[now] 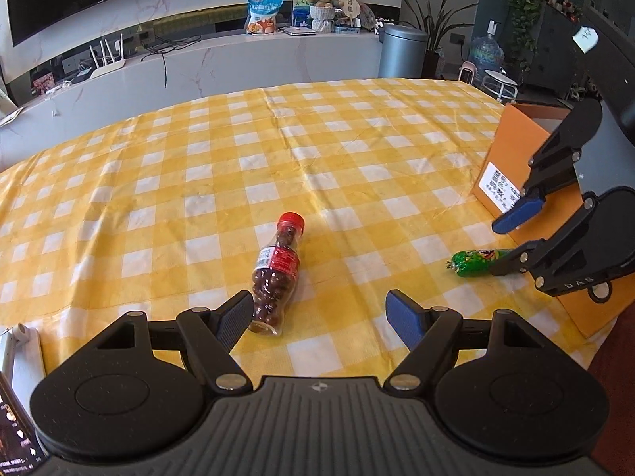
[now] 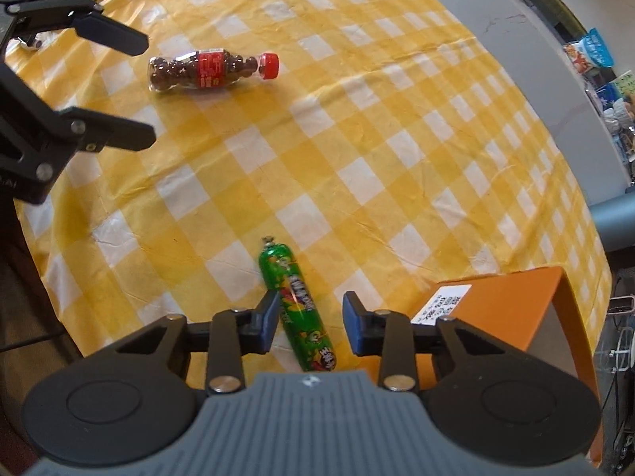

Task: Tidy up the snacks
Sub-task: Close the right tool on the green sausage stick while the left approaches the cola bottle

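A small clear bottle of brown candy balls with a red cap and red label [image 1: 276,273] lies on its side on the yellow checked tablecloth [image 1: 278,158]. My left gripper [image 1: 319,315] is open, its left finger beside the bottle's base. A green candy tube [image 2: 295,305] lies on the cloth between the open fingers of my right gripper [image 2: 309,323], close to the left finger. The tube also shows in the left wrist view [image 1: 474,262], as does the right gripper [image 1: 502,244]. The bottle [image 2: 210,69] and the left gripper [image 2: 141,91] show in the right wrist view.
An open orange cardboard box [image 1: 516,146] stands at the table's right edge, also in the right wrist view [image 2: 512,309]. A white device [image 1: 22,353] lies at the near left. Behind the table is a long counter with a snack bag [image 1: 263,12] and a grey bin [image 1: 401,51].
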Tool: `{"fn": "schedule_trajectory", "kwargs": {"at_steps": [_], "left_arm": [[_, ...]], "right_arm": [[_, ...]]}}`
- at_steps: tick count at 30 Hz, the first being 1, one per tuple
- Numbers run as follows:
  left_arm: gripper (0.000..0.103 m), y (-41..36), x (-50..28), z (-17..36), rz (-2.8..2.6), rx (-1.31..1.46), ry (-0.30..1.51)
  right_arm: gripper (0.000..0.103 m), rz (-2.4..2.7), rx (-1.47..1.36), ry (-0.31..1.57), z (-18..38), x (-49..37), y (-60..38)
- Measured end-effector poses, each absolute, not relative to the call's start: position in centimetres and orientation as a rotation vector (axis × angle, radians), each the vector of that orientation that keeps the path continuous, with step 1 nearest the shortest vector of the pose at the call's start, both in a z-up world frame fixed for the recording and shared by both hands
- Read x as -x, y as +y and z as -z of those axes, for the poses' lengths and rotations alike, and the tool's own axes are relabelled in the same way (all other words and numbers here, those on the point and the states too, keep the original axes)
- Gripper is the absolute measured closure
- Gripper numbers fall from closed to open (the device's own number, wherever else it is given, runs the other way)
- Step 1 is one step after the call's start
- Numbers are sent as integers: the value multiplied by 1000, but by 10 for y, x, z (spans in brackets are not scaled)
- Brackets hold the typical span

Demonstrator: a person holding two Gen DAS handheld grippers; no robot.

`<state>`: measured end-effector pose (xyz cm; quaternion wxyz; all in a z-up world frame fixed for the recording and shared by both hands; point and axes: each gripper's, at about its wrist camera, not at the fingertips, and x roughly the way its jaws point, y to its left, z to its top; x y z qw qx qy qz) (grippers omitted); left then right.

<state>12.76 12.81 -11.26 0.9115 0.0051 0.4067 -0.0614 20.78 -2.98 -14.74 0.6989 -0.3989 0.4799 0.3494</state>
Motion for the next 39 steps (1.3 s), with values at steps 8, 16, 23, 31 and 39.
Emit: {"fn": "schedule_trajectory", "kwargs": {"at_steps": [8, 16, 23, 31, 39], "left_arm": [[23, 144, -157, 125, 128, 2, 899], [31, 151, -177, 133, 143, -9, 948], [46, 153, -182, 138, 137, -6, 968], [68, 148, -179, 138, 124, -47, 951], [68, 146, -174, 136, 106, -33, 942]], "right_arm": [[78, -809, 857, 1118, 154, -219, -29], [83, -830, 852, 1120, 155, -217, -27], [83, -845, 843, 1119, 154, -217, -29], [84, -835, 835, 1108, 153, -216, -31], [84, -809, 748, 1112, 144, -217, -35]]}}
